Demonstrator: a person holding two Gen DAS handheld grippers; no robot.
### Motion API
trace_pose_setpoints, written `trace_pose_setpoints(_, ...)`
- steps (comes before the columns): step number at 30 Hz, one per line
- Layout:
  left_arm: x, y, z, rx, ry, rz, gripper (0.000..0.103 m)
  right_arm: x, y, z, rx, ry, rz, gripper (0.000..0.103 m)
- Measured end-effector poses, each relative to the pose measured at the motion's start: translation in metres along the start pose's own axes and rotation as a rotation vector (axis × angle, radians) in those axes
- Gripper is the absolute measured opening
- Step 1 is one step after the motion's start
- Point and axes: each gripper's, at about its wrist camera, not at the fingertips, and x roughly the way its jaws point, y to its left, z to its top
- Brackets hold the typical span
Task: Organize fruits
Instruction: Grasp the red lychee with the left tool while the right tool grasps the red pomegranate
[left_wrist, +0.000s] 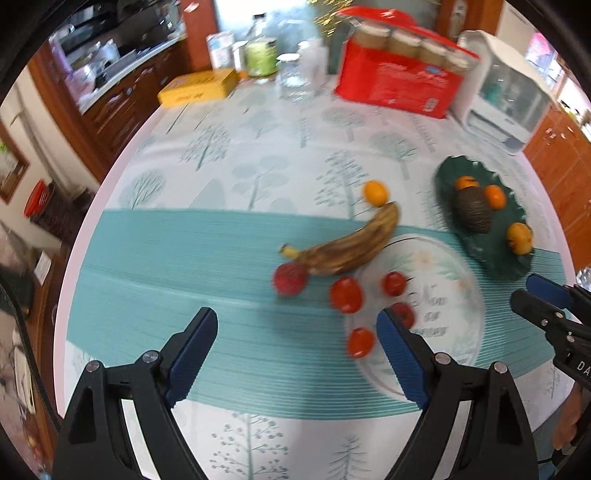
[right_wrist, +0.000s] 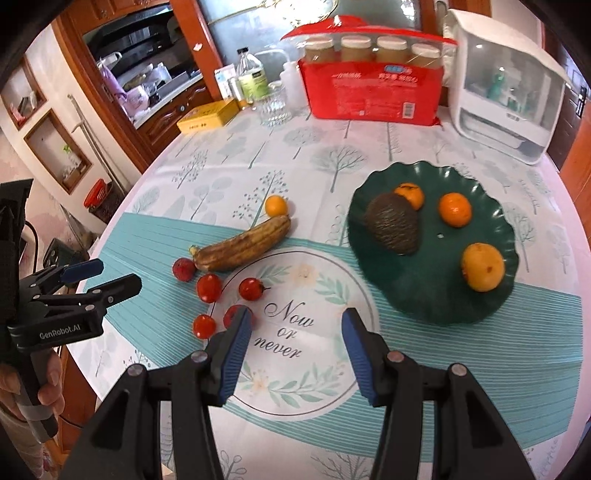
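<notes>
Partly sorted, by the look of it. On the scalloped dark green plate (right_wrist: 432, 291), right of frame: three oranges, e.g. (right_wrist: 454, 209), plus a dark ridged avocado-like fruit (right_wrist: 393, 229). Loose on the tree-print tablecloth (right_wrist: 332, 147), centre-left: browned banana (right_wrist: 242, 245), small yellow-orange citrus (right_wrist: 276, 205) touching its tip, rough red lychee-like fruit (right_wrist: 184, 269), four cherry tomatoes, e.g. (right_wrist: 209, 287). Left gripper (left_wrist: 295, 332) wide open, empty; right gripper (right_wrist: 295, 332) part open, empty, above the cloth.

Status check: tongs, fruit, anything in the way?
Left tongs and right tongs open, empty, above the table. Banana, lone orange, red fruits still off green plate. Nothing in the way.
</notes>
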Motion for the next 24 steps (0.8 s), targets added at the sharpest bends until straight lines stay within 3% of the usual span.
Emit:
trace_pose_setpoints(13,0.051,0.036,-0.002,-0.065,0.061,-0.055,0.087,0.049,0.032,-0.005,-0.05,0.08,0.02,0.051)
trace_pose_setpoints(20,0.083,0.031,0.008,-0.007,0.074,-0.072,0.087,0.079,0.038,-0.01,-0.037,0.148,0.031,0.051)
trace_pose_setpoints(24,0.098,0.028,0.012,0.008,0.1,-0.103,0.081,0.093,0.046,-0.011,-0.038,0.173,0.039,0.051)
